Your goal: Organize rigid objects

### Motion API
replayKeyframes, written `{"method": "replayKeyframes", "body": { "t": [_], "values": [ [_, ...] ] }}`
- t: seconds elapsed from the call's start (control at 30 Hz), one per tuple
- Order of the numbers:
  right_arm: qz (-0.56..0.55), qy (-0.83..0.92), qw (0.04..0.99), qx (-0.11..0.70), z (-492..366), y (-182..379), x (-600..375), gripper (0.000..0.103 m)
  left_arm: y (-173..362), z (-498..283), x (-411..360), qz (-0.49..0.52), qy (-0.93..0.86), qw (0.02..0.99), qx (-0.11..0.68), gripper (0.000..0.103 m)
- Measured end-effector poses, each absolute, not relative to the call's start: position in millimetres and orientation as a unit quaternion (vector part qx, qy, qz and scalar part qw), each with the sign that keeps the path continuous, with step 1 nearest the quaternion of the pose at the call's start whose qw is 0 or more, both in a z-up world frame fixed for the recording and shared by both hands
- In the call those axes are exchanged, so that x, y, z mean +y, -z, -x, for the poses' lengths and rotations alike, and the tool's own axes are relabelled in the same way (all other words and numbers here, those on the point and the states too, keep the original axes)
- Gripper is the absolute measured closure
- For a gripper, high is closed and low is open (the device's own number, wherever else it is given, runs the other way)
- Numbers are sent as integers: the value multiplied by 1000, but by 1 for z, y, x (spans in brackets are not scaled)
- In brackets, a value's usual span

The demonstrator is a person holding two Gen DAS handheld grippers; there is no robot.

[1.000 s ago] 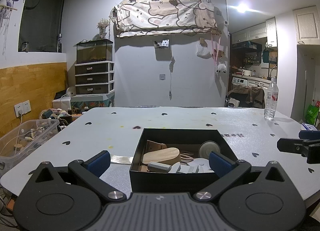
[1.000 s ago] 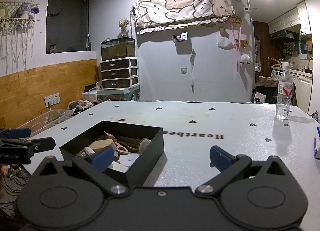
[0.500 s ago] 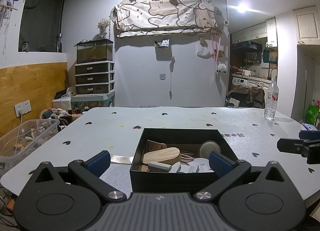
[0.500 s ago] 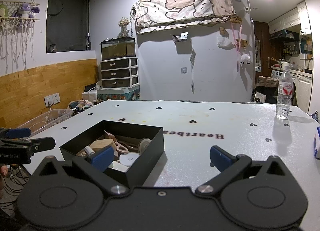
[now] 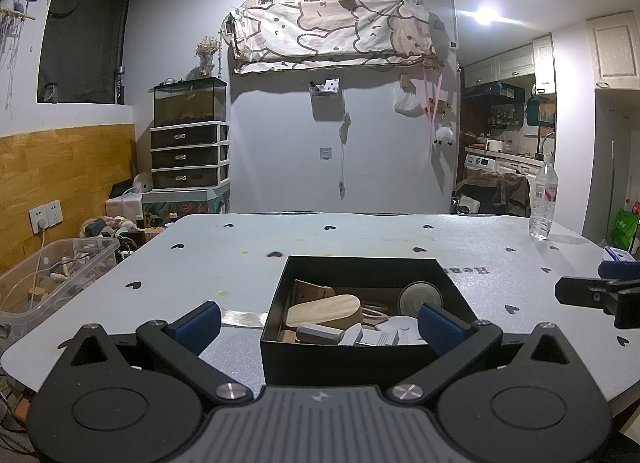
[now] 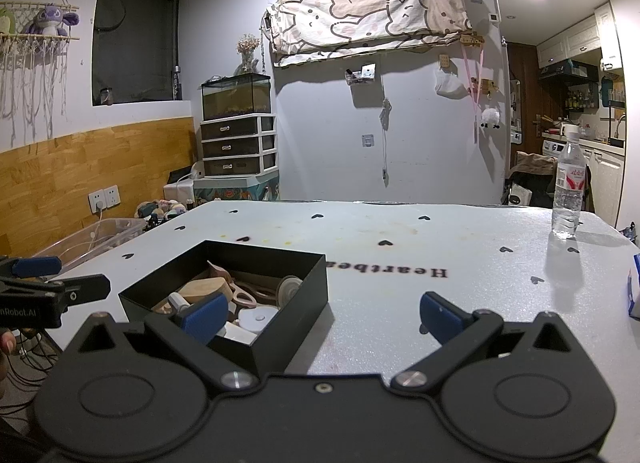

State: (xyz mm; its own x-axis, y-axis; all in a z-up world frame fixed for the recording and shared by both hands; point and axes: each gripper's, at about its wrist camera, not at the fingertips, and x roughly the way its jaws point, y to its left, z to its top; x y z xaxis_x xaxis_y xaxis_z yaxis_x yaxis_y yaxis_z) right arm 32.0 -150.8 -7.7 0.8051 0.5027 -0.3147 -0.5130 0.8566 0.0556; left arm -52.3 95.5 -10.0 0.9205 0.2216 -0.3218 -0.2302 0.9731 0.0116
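Observation:
A black open box [image 5: 362,263] sits on the white table, near its front edge. It holds several rigid items: a wooden piece [image 5: 324,309], a round white lid [image 5: 420,295] and grey and white parts. The box also shows in the right wrist view [image 6: 308,295]. My left gripper [image 5: 318,323] is open and empty, hovering just in front of the box. My right gripper [image 6: 322,313] is open and empty, to the right of the box; it shows at the left wrist view's right edge [image 5: 600,291].
A water bottle [image 6: 568,191] stands at the table's far right. A blue-white packet [image 6: 634,291] lies at the right edge. A clear plastic bin [image 5: 52,275] sits on the floor left of the table [image 5: 360,235]. A drawer unit [image 5: 190,155] stands by the back wall.

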Motion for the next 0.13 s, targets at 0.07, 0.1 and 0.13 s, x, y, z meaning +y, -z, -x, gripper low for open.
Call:
{"method": "replayKeyframes", "body": {
  "t": [0.07, 0.1, 0.13],
  "values": [
    [16, -267, 950, 161, -32, 8, -151, 0, 10, 52, 95, 13, -116, 980, 163, 0],
    [16, -267, 950, 161, -32, 8, -151, 0, 9, 52, 96, 13, -116, 980, 163, 0],
    [16, -267, 950, 161, -32, 8, -151, 0, 9, 52, 96, 13, -116, 980, 163, 0]
  ]
}}
